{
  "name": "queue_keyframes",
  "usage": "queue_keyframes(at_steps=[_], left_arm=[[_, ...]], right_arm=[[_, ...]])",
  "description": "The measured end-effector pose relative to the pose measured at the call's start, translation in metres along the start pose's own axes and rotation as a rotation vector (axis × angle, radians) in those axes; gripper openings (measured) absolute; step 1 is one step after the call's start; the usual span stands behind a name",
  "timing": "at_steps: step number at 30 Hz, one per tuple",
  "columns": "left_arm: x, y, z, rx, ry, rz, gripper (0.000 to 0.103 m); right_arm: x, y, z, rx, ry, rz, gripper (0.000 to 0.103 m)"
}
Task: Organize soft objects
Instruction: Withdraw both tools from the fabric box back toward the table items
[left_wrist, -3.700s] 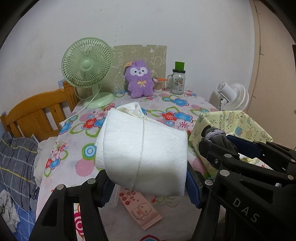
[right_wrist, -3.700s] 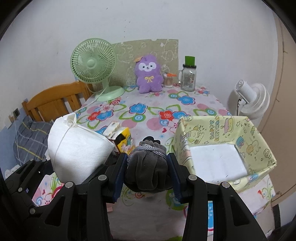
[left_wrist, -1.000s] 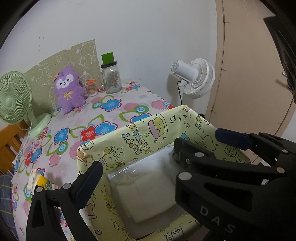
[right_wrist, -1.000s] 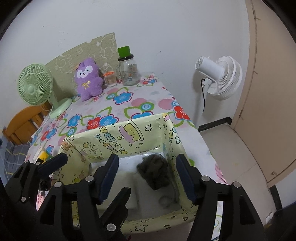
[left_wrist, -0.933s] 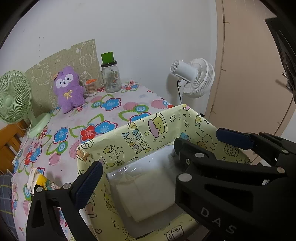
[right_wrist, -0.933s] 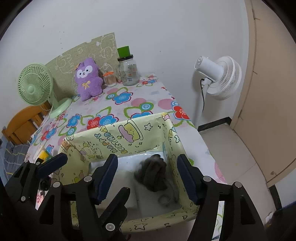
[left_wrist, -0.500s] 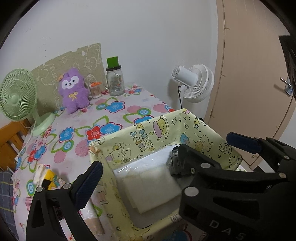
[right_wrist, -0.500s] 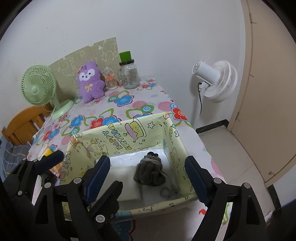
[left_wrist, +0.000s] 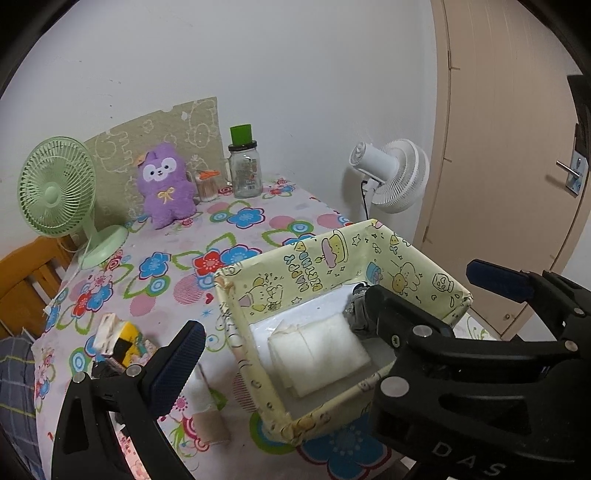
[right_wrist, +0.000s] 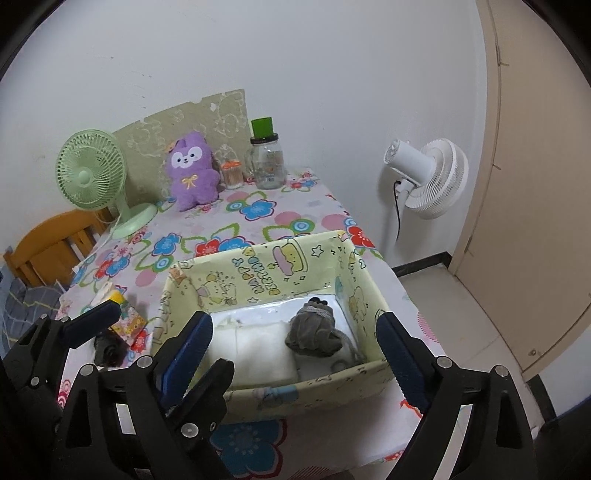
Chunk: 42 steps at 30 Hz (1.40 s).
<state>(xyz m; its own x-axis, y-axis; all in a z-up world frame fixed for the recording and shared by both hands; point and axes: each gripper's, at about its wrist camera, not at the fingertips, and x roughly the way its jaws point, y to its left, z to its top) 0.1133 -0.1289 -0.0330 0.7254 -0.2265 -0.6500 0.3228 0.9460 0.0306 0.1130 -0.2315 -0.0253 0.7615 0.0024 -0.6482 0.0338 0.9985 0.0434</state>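
A yellow cartoon-print box (left_wrist: 314, 266) (right_wrist: 258, 269) stands near the right edge of the flowered table. Inside lie a folded white cloth bundle (left_wrist: 317, 350) (right_wrist: 255, 350) on the left and a rolled grey sock-like item (right_wrist: 314, 332) (left_wrist: 356, 314) on the right. My left gripper (left_wrist: 288, 332) is open above the box's near-left side; only its left pad (left_wrist: 181, 354) shows, the other is hidden behind the right gripper. My right gripper (right_wrist: 293, 325) hangs over the box's near wall with its jaws opening and nothing between its pads. A purple plush toy (left_wrist: 166, 184) (right_wrist: 192, 173) sits at the back.
A green desk fan (left_wrist: 55, 192), a glass jar with a green lid (left_wrist: 243, 166) and a small orange-lidded pot stand at the back. A yellow tissue packet (left_wrist: 118, 339) lies left of the box. A white floor fan (right_wrist: 428, 177), a door and a wooden chair (right_wrist: 55, 240) surround the table.
Both grippers drew back and up from the box. The right jaws spread wider, leaving the grey roll lying in the box beside the white bundle.
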Motion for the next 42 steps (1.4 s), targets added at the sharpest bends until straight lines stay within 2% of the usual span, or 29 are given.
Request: queue_keyframes(at_steps=[42], left_arm=[[-0.079,0.056,-0.04,-0.056,-0.093,0.076,0.103]], right_arm=[[-0.059,0.082,-0.026,-0.091,-0.1,0.049,0.098]])
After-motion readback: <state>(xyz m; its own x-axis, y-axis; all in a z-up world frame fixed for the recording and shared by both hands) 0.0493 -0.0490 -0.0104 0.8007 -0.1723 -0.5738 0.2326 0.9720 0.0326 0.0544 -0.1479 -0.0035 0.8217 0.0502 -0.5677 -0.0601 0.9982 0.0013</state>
